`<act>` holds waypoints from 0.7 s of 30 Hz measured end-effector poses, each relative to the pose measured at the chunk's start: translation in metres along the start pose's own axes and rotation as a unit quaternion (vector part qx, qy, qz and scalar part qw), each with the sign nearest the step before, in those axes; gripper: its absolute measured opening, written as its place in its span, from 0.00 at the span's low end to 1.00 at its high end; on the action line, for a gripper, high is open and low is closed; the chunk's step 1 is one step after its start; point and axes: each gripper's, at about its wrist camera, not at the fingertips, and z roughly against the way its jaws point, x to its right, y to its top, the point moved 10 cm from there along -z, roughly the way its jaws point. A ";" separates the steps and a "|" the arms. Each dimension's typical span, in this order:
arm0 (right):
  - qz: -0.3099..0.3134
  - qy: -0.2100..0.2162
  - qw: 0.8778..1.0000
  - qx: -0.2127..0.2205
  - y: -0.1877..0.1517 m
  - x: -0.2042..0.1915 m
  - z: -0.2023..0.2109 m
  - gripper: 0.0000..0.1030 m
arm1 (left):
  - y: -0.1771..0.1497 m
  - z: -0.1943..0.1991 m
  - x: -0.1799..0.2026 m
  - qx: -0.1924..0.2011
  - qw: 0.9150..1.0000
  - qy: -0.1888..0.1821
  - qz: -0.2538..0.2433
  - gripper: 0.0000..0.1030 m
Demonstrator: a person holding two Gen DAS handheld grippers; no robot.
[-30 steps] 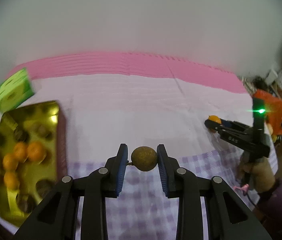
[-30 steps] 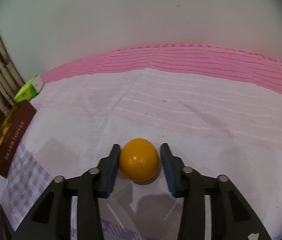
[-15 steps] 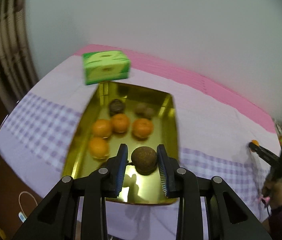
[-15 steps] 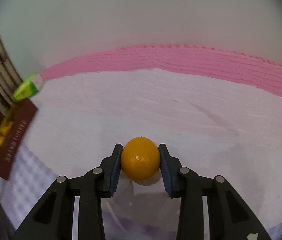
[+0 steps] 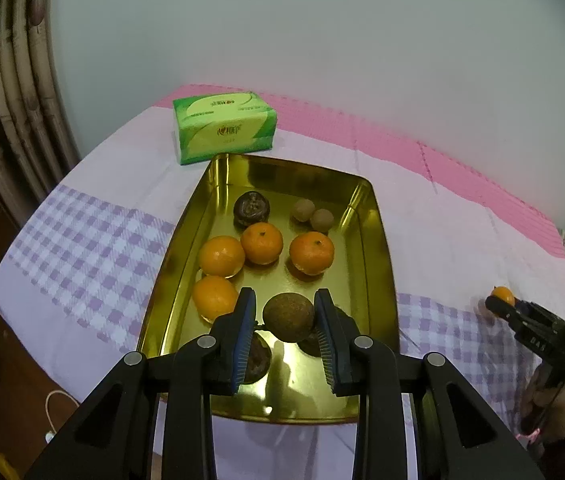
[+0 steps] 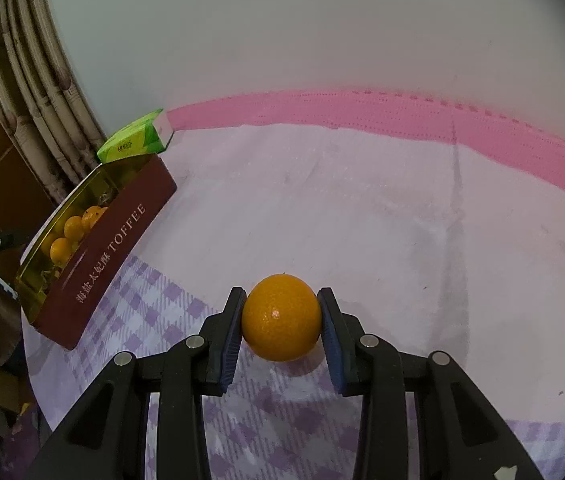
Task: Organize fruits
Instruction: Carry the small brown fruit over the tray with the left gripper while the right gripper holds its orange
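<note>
Left wrist view. The left gripper [image 5: 288, 322] is clamped on a small round brown fruit with a rough, dull skin [image 5: 289, 317], held above the near end of a shallow rectangular gold-coloured metal tin [image 5: 376, 248]. The blue ribbed pads [image 5: 242, 334] meet the fruit at its widest girth, at 9 and 3 o'clock. Inside the tin lie four round orange citrus fruits [image 5: 311, 252], a dark wrinkled fruit [image 5: 251, 209] at 11 o'clock and two small tan fruits [image 5: 311, 214] at 1 o'clock; a further dark fruit is partly hidden under the left jaw. A green tissue pack [image 5: 224, 126] stands just beyond the tin's far rim, at 12 o'clock. The right gripper [image 5: 500, 300] appears at 3 o'clock, well apart from the tin.

Right wrist view. The right gripper [image 6: 281, 322] is clamped on a glossy round orange citrus fruit [image 6: 281, 317], gripped across its equator above the lilac checked tablecloth [image 6: 154, 300]. The tin, its maroon outer wall [image 6: 110, 256] lettered "TOFFEE", lies at 9 o'clock.

Handling, as judged: both fruits look light and firm but round, so they may roll on the smooth metal once released. The brown skin should offer friction; the orange peel seems slicker and yields under hard pressure. An equatorial hold suits each.
</note>
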 end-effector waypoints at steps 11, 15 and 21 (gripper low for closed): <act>0.002 -0.006 1.000 -0.001 -0.003 0.001 -0.008 0.33 | 0.005 -0.020 0.001 0.003 0.999 0.025 -0.021 0.30; 0.006 -0.007 1.000 -0.006 -0.005 0.001 -0.008 0.33 | 0.007 -0.026 0.002 0.003 0.999 0.032 -0.030 0.30; 0.006 -0.009 1.000 -0.006 -0.005 0.002 -0.009 0.33 | 0.008 -0.033 0.004 0.001 0.999 0.038 -0.037 0.30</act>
